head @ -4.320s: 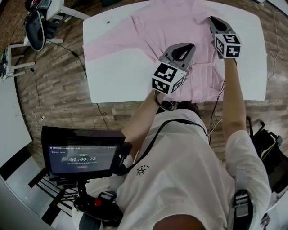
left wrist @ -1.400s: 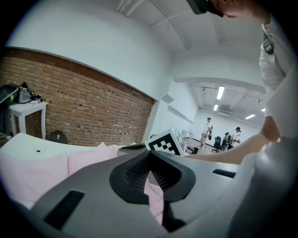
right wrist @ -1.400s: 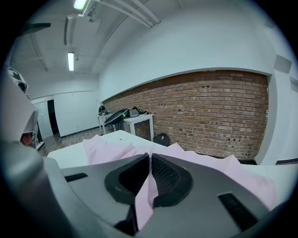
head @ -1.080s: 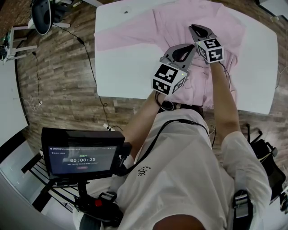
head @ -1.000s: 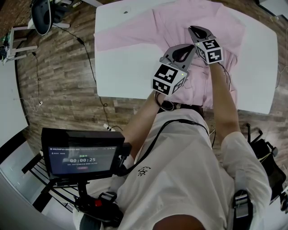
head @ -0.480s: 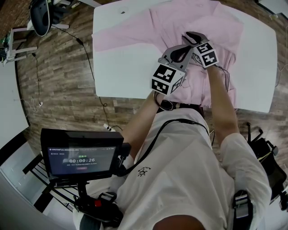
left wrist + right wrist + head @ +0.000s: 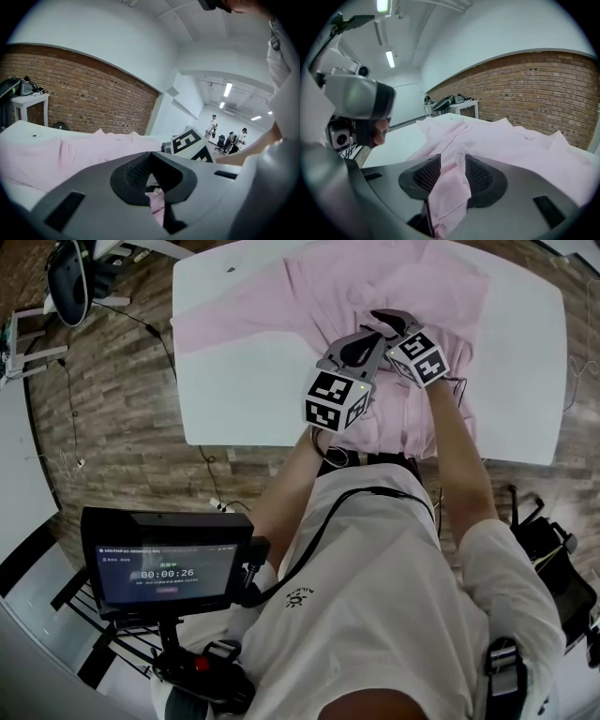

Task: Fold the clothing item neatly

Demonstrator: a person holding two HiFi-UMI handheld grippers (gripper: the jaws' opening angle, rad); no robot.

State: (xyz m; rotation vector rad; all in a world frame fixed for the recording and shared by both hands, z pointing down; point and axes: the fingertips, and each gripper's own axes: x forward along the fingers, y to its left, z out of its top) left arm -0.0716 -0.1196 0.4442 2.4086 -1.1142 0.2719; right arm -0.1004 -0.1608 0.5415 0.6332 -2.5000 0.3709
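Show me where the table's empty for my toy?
Two bare patches on the white table: front-left, below the sleeve of the pink shirt, and the right side, beside the shirt. The middle is crowded with bunched shirt.

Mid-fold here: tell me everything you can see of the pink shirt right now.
The pink shirt is thin, pale, woven-looking cloth, lying mostly spread on the white table, with one sleeve stretched flat leftward in the head view. Its near middle is bunched and wrinkled where the two claws work. The left claw is shut on a small pinch of it. A fold drapes between the pads of the right claw, whose jaws have just been opening and stand apart.
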